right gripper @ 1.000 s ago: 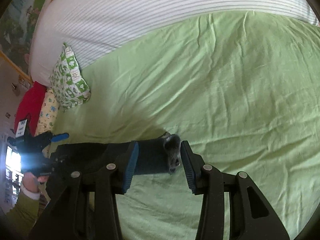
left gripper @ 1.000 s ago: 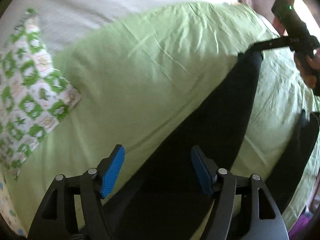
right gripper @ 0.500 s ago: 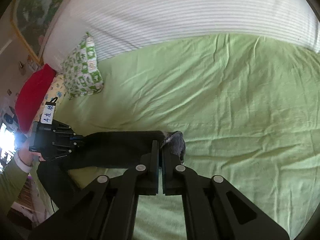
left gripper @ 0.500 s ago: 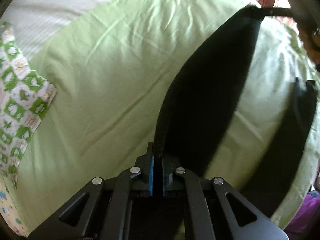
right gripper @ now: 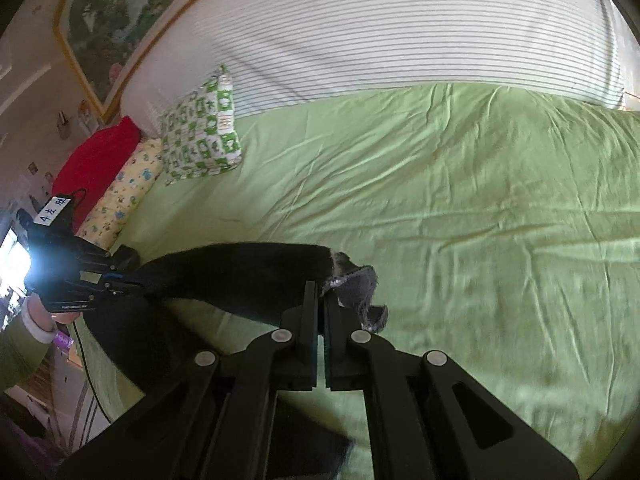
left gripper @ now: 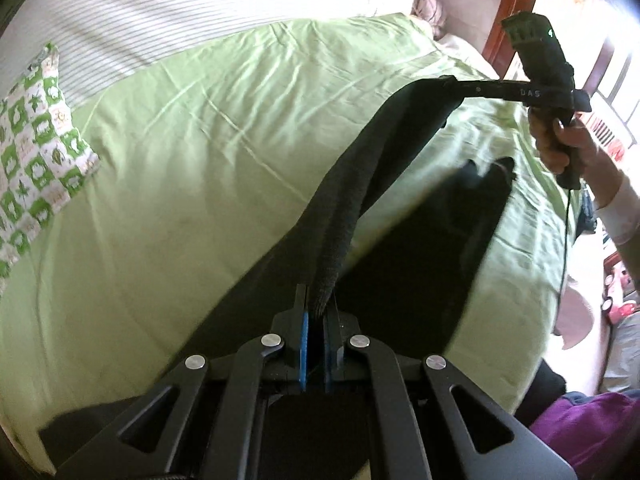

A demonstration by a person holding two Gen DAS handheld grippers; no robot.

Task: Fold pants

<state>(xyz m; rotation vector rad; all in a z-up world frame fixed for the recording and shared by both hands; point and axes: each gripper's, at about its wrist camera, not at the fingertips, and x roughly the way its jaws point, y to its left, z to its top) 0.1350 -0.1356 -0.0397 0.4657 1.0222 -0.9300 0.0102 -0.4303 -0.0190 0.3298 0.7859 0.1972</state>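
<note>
Black pants (left gripper: 360, 184) hang stretched in the air between my two grippers, above a green bedsheet (left gripper: 192, 152). My left gripper (left gripper: 315, 312) is shut on one end of a pant leg. My right gripper (right gripper: 321, 296) is shut on the other end, where a grey lining (right gripper: 356, 284) folds out. In the left wrist view the right gripper (left gripper: 448, 84) holds the fabric at the upper right. The second leg (left gripper: 460, 248) dangles blurred below. In the right wrist view the left gripper (right gripper: 132, 280) shows at the left, with the pants (right gripper: 240, 276) between.
A green-and-white patterned pillow (right gripper: 200, 144) lies at the bed's left. Beside it are a yellow pillow (right gripper: 124, 192) and a red cushion (right gripper: 96, 160). A white striped duvet (right gripper: 400, 40) covers the far side. A purple item (left gripper: 588, 428) is off the bed's near right edge.
Both grippers closed on the pants a second ago and have since lifted them off the bed. The leg now hangs taut between them and the other leg swings.
</note>
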